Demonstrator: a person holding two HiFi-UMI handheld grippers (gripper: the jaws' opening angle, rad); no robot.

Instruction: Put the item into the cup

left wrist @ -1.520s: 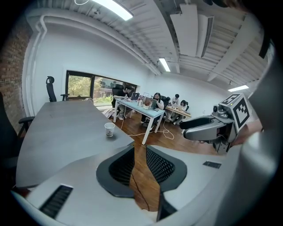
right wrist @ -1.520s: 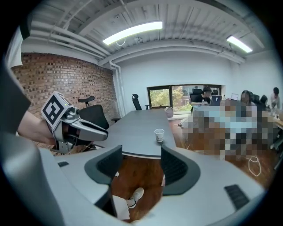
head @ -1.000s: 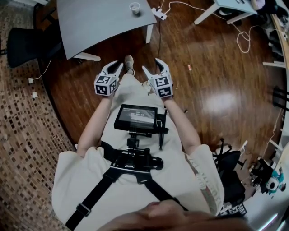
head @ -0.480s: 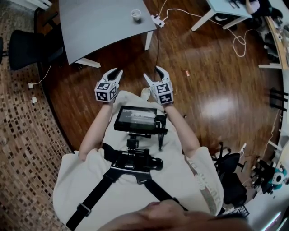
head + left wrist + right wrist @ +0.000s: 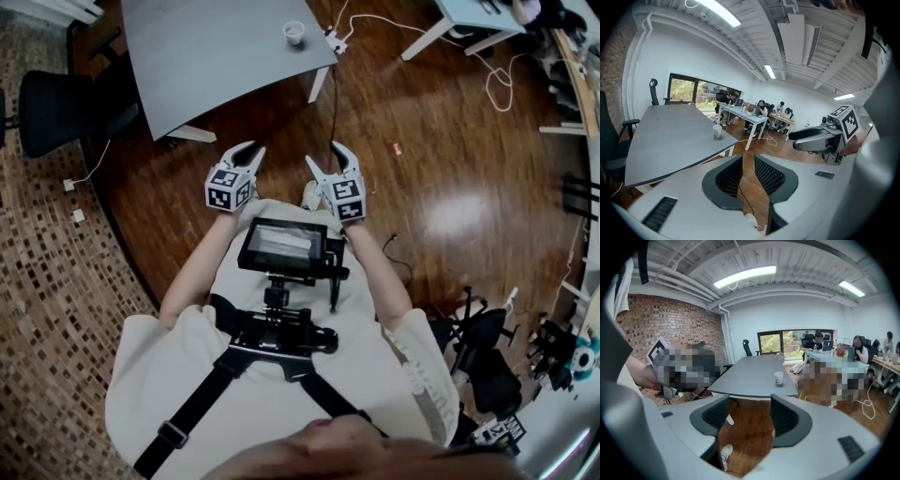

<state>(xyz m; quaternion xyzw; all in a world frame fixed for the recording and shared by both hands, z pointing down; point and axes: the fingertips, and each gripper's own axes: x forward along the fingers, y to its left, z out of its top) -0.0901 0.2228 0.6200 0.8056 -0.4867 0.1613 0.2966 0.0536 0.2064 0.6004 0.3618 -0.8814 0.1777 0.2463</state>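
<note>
Left gripper (image 5: 247, 150) jaws apart with a narrow gap; nothing between them, only wooden floor (image 5: 422, 141) shows through. Right gripper (image 5: 325, 157) jaws apart, gap wider, nothing gripped; floor and the toe of a shoe (image 5: 725, 453) show through. Both grippers are held side by side in front of the person's body, just beyond the chest-mounted monitor (image 5: 281, 246). They are near each other but not touching, tilted down and aimed toward the grey table (image 5: 206, 56). Marker cubes face up in the head view.

Cup (image 5: 294, 33): white, upright, on the grey table near its right-hand corner as the head view shows it. It is well apart from both grippers, with open floor between. Both gripper views show it ahead, above the jaws, on the tabletop close to the edge.

Black office chair (image 5: 56, 108) beside the table's left side. White power strip (image 5: 336, 42) with cable on the floor just past the table corner by the cup. People (image 5: 761, 108) sit at desks far back in the room.
</note>
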